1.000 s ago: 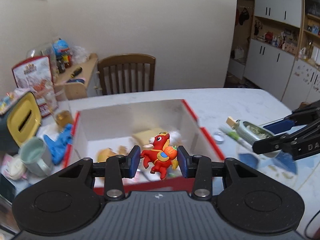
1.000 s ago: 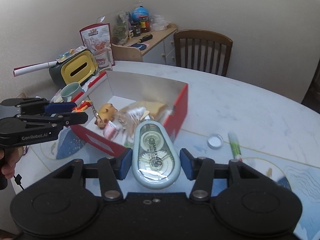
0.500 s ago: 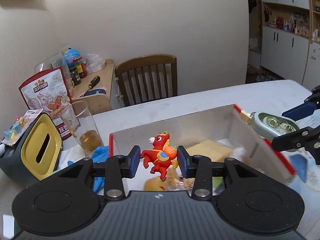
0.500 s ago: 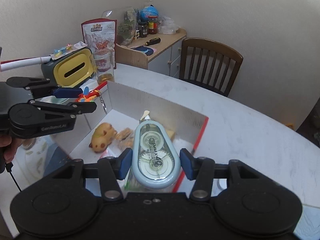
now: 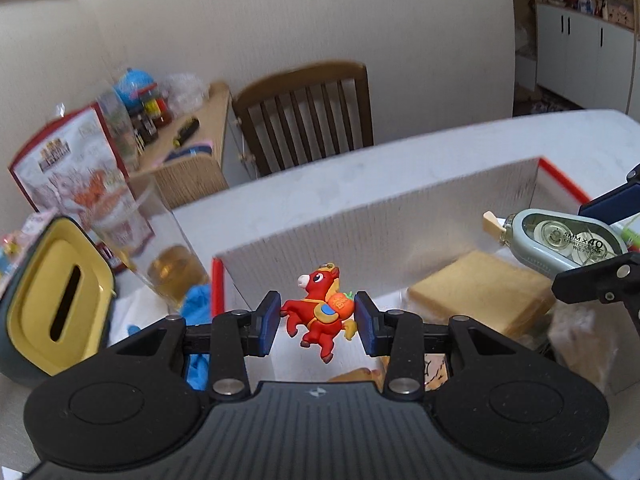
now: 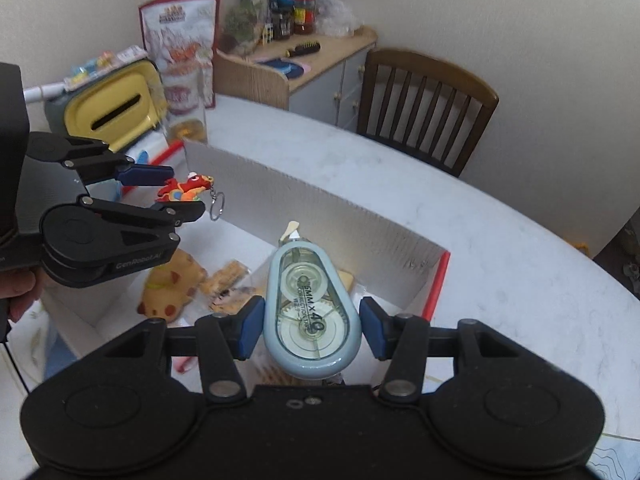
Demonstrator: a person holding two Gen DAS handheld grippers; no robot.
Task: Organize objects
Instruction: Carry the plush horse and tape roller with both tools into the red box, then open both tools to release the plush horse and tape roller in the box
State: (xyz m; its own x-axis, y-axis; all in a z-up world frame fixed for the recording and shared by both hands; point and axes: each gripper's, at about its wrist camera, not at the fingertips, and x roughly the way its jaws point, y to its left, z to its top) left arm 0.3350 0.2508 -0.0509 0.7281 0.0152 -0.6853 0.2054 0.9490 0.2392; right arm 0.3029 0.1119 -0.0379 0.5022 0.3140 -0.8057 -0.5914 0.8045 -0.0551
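My left gripper (image 5: 316,323) is shut on a red horse keychain (image 5: 320,312) and holds it over the left part of the red-edged white box (image 5: 380,220). It also shows in the right wrist view (image 6: 184,190) with its ring hanging. My right gripper (image 6: 312,328) holds a pale blue correction tape (image 6: 310,304) over the box's right part (image 6: 320,204); small gaps show beside the pads. The tape also shows in the left wrist view (image 5: 560,238). In the box lie a tan sponge (image 5: 480,292), a yellow toy (image 6: 172,286) and snack packets (image 6: 228,280).
Left of the box stand a glass of amber drink (image 5: 160,248), a yellow-lidded dark bin (image 5: 52,300), a snack bag (image 5: 76,176) and a blue glove (image 5: 198,304). A wooden chair (image 5: 308,116) and a low cabinet (image 6: 304,64) stand behind the white table (image 6: 500,240).
Both grippers have moved forward and lower over the box with their objects. The right gripper's pads now stand slightly wider around the tape.
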